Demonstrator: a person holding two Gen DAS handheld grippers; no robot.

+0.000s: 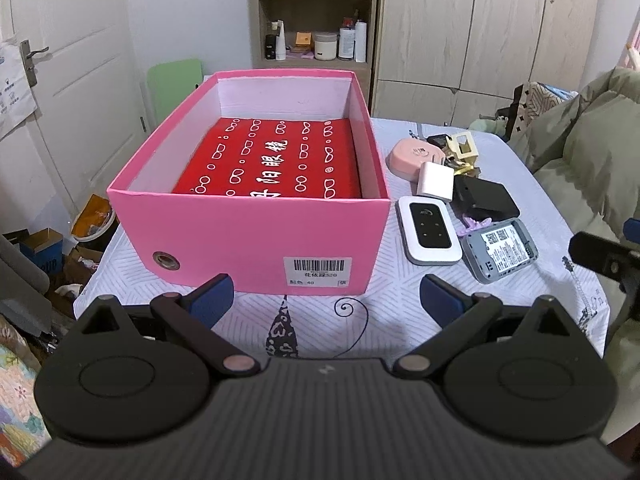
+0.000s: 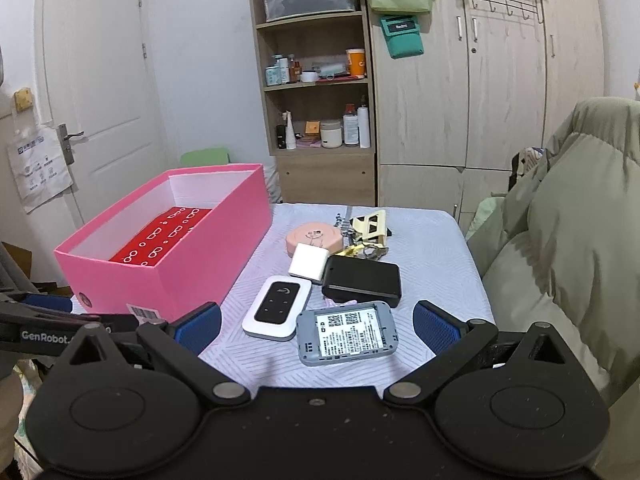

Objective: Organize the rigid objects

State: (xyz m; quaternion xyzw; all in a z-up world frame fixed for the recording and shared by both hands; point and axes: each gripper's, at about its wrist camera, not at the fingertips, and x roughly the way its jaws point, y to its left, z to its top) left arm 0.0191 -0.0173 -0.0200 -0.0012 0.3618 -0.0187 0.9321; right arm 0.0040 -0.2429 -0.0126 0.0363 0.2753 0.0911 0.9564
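Covering most of your workspace is the table point(image 1: 400, 304) with its pale patterned cloth, and on its left half stands the open pink box point(image 1: 256, 236), a red printed item point(image 1: 276, 160) lying flat on its floor. To the right of the box, you have a tight cluster of small rigid things. Nearest you lies the grey router point(image 2: 346, 332) with its label side up, touching the white-and-black pocket router point(image 2: 278, 306) just beside it on the left. Behind them sits the black case point(image 2: 362, 282), then the white charger block point(image 2: 308, 262) leaning against the round pink case point(image 2: 316, 238), and furthest back the cream-coloured clip point(image 2: 370, 224) among some keys and bits too jumbled to tell apart. Your left gripper point(image 1: 326, 300) hovers low in front of the box's labelled end, fingers spread wide, holding nothing. Your right gripper point(image 2: 316, 326) hangs over the grey router, fingers likewise wide apart and empty.
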